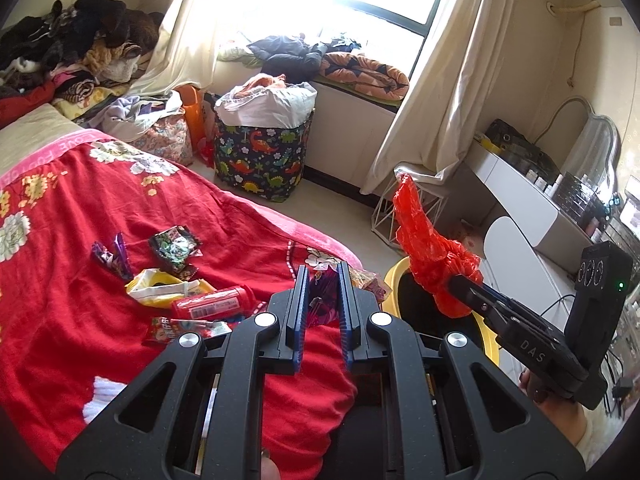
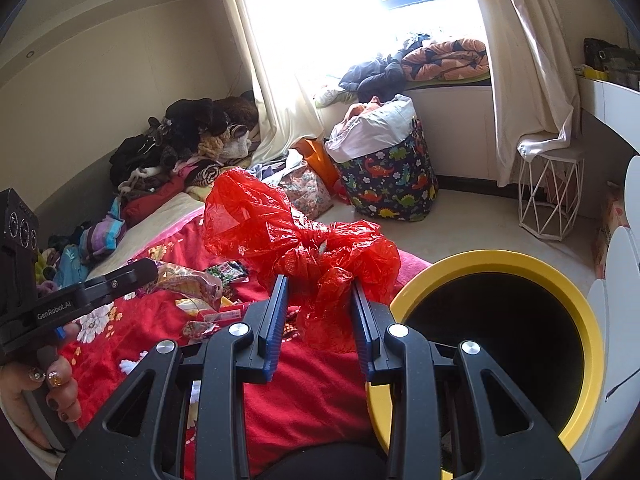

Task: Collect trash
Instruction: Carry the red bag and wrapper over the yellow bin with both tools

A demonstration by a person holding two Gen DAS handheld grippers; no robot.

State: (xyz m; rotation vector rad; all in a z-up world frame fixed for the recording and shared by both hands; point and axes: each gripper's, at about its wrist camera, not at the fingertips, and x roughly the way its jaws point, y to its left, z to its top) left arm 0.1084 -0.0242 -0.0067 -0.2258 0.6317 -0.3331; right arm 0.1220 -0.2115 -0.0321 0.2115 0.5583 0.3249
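- Right gripper (image 2: 320, 304) fingers clamp a crumpled red plastic bag (image 2: 304, 236) beside the yellow-rimmed round bin (image 2: 576, 292).
- Left gripper (image 1: 323, 292) fingers pinch a purple patterned wrapper (image 1: 323, 290).
- Neither is binned yet.
- Still on the red floral bedspread (image 1: 80, 256): red plastic bottle (image 1: 212, 301), yellow packet (image 1: 160, 285), dark wrappers (image 1: 174, 248).
- Nothing blocks the bin mouth.

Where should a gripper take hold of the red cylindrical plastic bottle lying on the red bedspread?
Across the middle of the red cylindrical plastic bottle, from above: it lies flat on its side on the red bedspread, its round body exposed on top, wrappers crowding its ends.
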